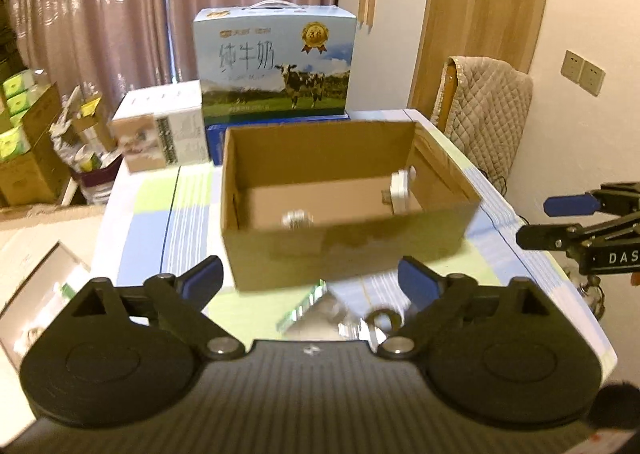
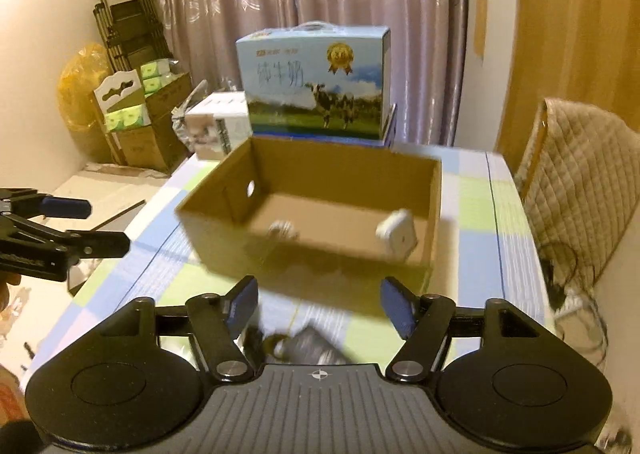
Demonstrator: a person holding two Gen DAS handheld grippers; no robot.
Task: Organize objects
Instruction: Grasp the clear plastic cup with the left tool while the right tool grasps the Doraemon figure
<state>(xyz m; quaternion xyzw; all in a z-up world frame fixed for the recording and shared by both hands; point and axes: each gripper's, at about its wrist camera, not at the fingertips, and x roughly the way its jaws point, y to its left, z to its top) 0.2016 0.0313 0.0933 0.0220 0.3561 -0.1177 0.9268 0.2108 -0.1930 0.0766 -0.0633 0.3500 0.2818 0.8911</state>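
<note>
On the desk, covered by a checked cloth of pale blue, green and white, an open-topped box of brown corrugated cardboard stands near the middle. Its walls are plain and straight; the left wall has a small round hole, seen from the right wrist view. Inside lie two blurred items: a white squarish part leaning against the right wall, and a small pale round piece on the floor near the front wall. Between box and cameras, loose items rest on the cloth: a shiny flat packet and a metal ring, both too blurred to identify.

Left claw: fingers spread wide, blue pads, holding nothing, hovering short of the box's front wall. Right claw: likewise wide apart, nothing held, above the loose items.

Behind the box sit a glossy milk carton with a cow print and handle, and a white box. Bare cloth lies on both sides of the cardboard box; the desk's right edge runs near a quilted chair.
</note>
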